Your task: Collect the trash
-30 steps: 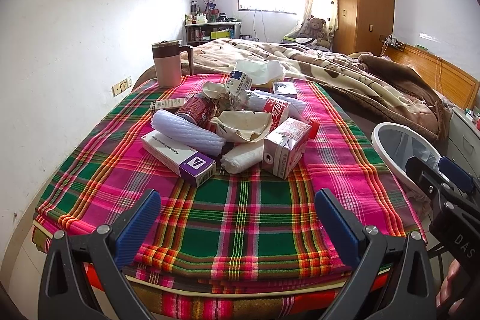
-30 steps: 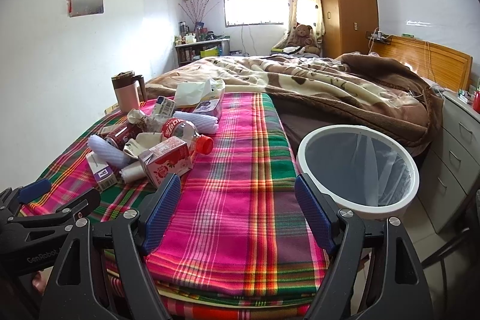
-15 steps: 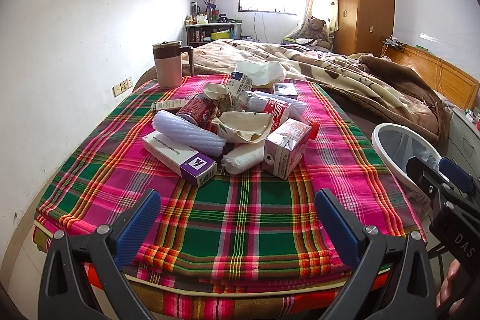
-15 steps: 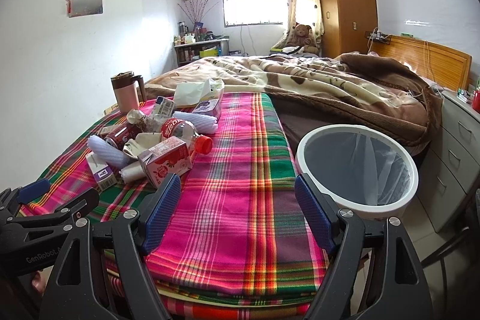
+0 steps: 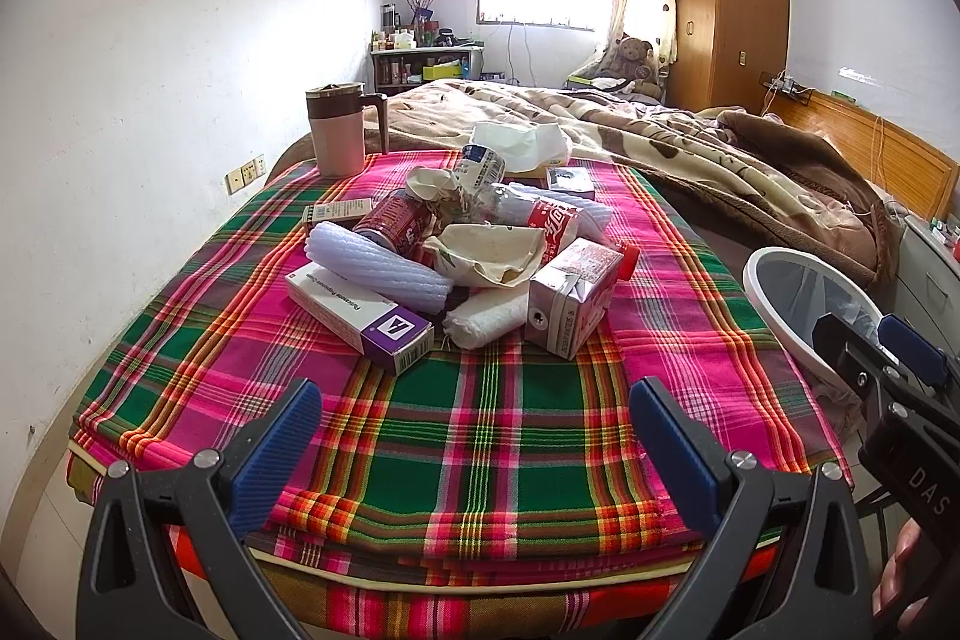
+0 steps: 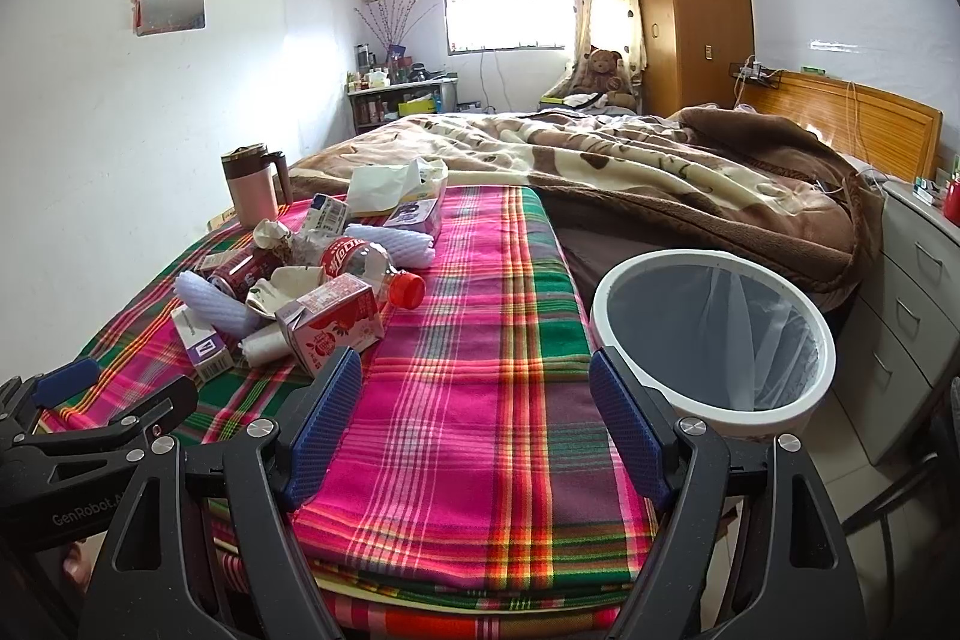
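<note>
A heap of trash lies on the plaid cloth [image 5: 480,400]: a purple-and-white box [image 5: 360,310], a white foam sleeve [image 5: 378,265], a pink milk carton [image 5: 573,298], a red-labelled bottle [image 5: 555,226], a red can [image 5: 393,223], crumpled paper [image 5: 486,250]. The heap also shows in the right wrist view, with the carton [image 6: 333,328] nearest. My left gripper [image 5: 474,436] is open and empty, short of the heap. My right gripper [image 6: 474,412] is open and empty, between the heap and the white bin [image 6: 714,334].
A pink mug with a brown lid [image 5: 337,130] stands at the cloth's far left. A tissue pack [image 5: 519,145] lies behind the heap. A brown blanket [image 6: 660,178] covers the bed beyond. Drawers [image 6: 906,310] stand right of the bin.
</note>
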